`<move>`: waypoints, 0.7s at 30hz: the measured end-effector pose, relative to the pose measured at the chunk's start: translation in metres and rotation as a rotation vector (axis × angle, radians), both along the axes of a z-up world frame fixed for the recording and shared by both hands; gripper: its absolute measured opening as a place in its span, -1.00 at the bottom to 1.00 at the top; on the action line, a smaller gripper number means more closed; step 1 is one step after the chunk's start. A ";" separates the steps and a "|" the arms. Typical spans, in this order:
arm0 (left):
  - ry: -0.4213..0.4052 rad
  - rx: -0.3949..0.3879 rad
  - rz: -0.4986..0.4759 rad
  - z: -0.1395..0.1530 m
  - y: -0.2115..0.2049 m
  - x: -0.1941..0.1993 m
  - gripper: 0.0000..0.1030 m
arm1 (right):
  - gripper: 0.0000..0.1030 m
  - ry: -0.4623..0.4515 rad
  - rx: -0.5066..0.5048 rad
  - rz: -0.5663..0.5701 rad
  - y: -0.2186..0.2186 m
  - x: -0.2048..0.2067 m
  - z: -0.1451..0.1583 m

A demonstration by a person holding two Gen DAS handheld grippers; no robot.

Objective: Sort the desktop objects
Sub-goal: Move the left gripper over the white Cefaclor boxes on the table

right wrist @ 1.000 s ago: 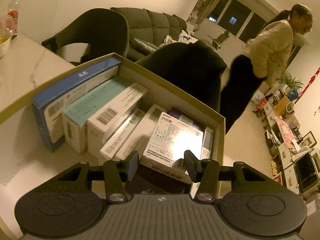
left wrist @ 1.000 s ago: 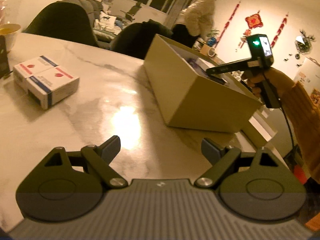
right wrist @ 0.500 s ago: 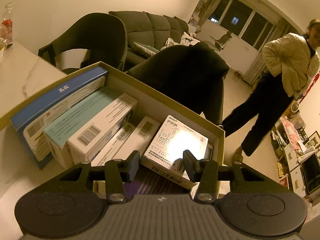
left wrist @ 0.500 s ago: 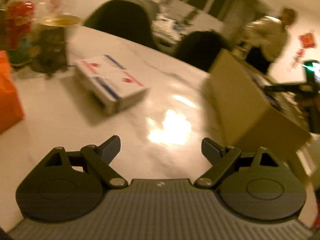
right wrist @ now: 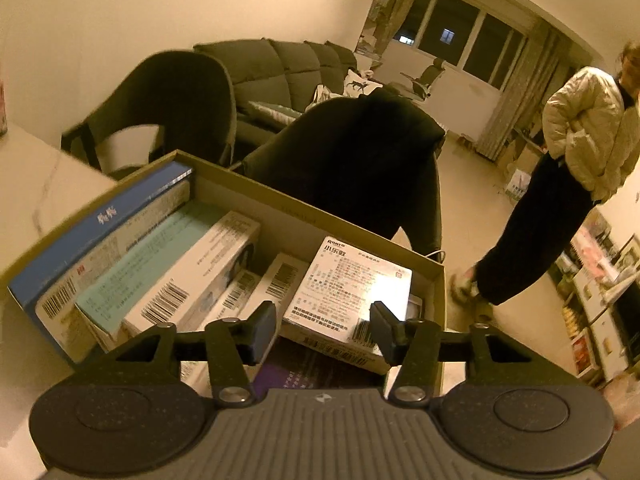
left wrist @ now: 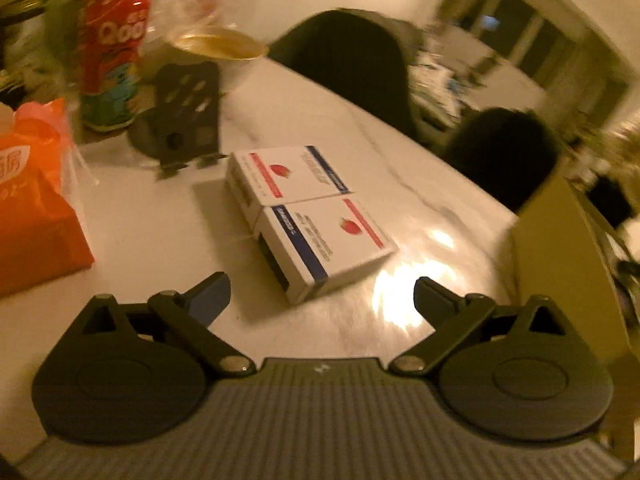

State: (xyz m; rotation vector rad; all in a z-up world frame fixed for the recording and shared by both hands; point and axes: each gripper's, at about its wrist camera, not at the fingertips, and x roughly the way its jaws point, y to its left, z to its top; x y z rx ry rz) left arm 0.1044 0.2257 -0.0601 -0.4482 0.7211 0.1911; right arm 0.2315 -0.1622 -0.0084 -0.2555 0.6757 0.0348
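Note:
Two white boxes with red and blue stripes lie side by side on the marble table, the nearer one (left wrist: 332,240) just ahead of my left gripper (left wrist: 320,286), the farther one (left wrist: 288,176) behind it. The left jaws are opening wide, with only the near box's corner between the tips. My right gripper (right wrist: 323,320) hovers over the open cardboard box (right wrist: 312,208), which holds several medicine boxes. Its jaws are opening above a white printed box (right wrist: 352,280) without pressing on it. The cardboard box's side (left wrist: 560,272) shows at the right of the left wrist view.
An orange tissue pack (left wrist: 32,200), a red bottle (left wrist: 112,56), a dark stand (left wrist: 188,108) and a bowl (left wrist: 220,44) crowd the table's left. Dark chairs (right wrist: 360,152) stand behind the table. A person (right wrist: 580,140) stands on the floor at the right.
The left gripper has swung left, away from the cardboard box and toward the two white boxes, and its jaws have widened. The right jaws have spread slightly. The person has walked to the right.

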 end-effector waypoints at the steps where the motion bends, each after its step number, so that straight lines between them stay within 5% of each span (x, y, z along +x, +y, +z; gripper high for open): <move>1: 0.007 0.024 0.034 0.001 -0.008 0.004 1.00 | 0.19 -0.005 0.027 -0.001 -0.002 -0.002 0.001; 12: 0.074 0.214 0.319 -0.010 -0.065 0.041 1.00 | 0.47 -0.120 0.105 0.071 -0.004 -0.057 0.034; 21: 0.107 0.222 0.449 -0.021 -0.073 0.061 1.00 | 0.52 -0.190 0.157 0.149 -0.002 -0.109 0.056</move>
